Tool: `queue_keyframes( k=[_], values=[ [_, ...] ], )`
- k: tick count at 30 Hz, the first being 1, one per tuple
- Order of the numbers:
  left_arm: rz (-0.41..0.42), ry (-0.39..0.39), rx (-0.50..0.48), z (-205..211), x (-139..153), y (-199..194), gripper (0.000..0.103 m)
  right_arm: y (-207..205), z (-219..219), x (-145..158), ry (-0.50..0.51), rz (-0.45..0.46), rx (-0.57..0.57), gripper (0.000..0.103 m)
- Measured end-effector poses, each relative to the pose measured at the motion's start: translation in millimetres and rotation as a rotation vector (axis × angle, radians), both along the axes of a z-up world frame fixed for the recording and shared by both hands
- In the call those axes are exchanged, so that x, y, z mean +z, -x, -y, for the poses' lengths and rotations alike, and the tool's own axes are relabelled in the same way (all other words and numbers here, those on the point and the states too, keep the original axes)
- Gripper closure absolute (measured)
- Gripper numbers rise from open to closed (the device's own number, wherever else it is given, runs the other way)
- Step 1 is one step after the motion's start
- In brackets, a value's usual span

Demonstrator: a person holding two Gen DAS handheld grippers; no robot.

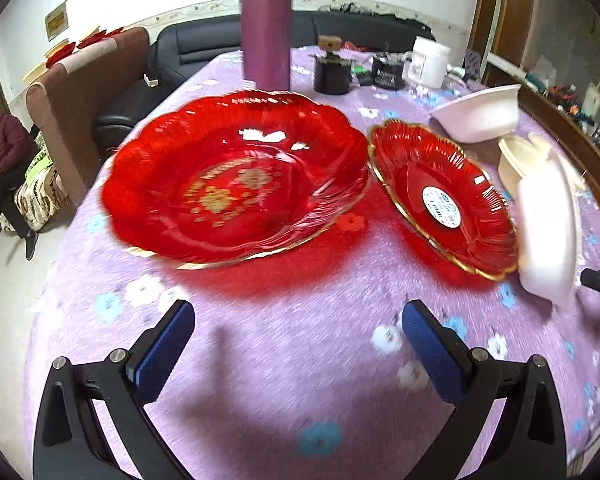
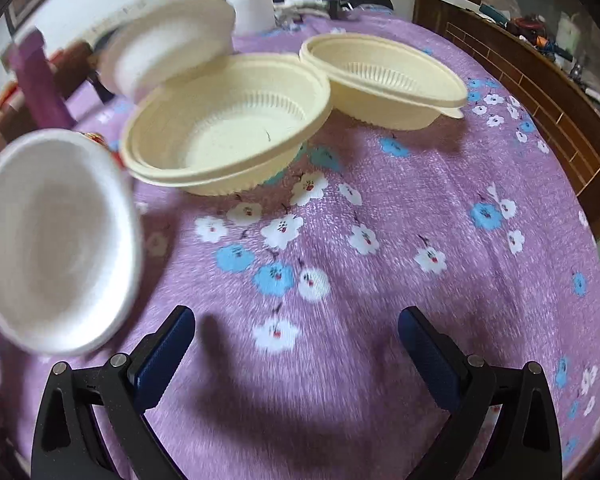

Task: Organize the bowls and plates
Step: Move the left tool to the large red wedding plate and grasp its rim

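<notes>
In the left wrist view a large red scalloped plate (image 1: 236,184) lies on the purple flowered tablecloth (image 1: 284,344), with a smaller red gold-rimmed plate (image 1: 444,196) to its right. My left gripper (image 1: 298,344) is open and empty, just in front of the large plate. White foam bowls sit to the right (image 1: 548,236) and behind (image 1: 478,114). In the right wrist view two cream bowls (image 2: 228,120) (image 2: 384,76) stand ahead, with white foam bowls at near left (image 2: 56,240) and far left (image 2: 172,40). My right gripper (image 2: 296,344) is open and empty over the cloth.
A purple flask (image 1: 266,28), a dark jar (image 1: 332,68), a small black box (image 1: 388,74) and a white container (image 1: 430,60) stand at the table's far side. A brown chair (image 1: 92,92) and black sofa (image 1: 204,52) lie beyond. A wooden cabinet (image 2: 540,92) borders the right.
</notes>
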State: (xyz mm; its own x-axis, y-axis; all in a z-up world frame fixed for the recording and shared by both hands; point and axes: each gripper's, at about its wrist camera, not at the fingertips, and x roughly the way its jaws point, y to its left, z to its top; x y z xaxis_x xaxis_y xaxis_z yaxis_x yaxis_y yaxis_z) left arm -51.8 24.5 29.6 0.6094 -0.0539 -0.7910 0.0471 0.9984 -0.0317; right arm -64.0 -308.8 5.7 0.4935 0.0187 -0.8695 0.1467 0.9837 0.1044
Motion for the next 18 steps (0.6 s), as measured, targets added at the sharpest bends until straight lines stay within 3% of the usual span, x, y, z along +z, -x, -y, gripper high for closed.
queue_keyframes(
  k=[8, 11, 14, 15, 16, 18],
  values=[
    [0.071, 0.048, 0.094, -60.0, 37.4, 12.9, 0.000, 25.6, -20.8, 70.3, 0.003, 0.179, 0.152, 0.000],
    [0.075, 0.055, 0.130, -77.6, 45.7, 7.1, 0.001, 22.7, -47.7, 96.9, -0.049, 0.233, 0.275, 0.000],
    [0.073, 0.068, 0.149, -90.1, 49.7, 1.0, 0.016, 8.2, -81.5, 113.5, -0.117, 0.241, 0.393, 0.002],
    [0.066, 0.075, 0.153, -93.5, 50.1, -1.9, 0.025, 2.3, -94.8, 118.7, -0.145, 0.239, 0.439, 0.007],
    [0.052, 0.088, 0.153, -97.2, 49.5, -6.1, 0.027, -4.3, -105.0, 122.4, -0.164, 0.234, 0.472, 0.010],
    [0.028, 0.120, 0.154, -103.8, 48.3, -12.7, 0.027, -20.5, -126.2, 126.4, -0.191, 0.195, 0.522, 0.030]
  ],
)
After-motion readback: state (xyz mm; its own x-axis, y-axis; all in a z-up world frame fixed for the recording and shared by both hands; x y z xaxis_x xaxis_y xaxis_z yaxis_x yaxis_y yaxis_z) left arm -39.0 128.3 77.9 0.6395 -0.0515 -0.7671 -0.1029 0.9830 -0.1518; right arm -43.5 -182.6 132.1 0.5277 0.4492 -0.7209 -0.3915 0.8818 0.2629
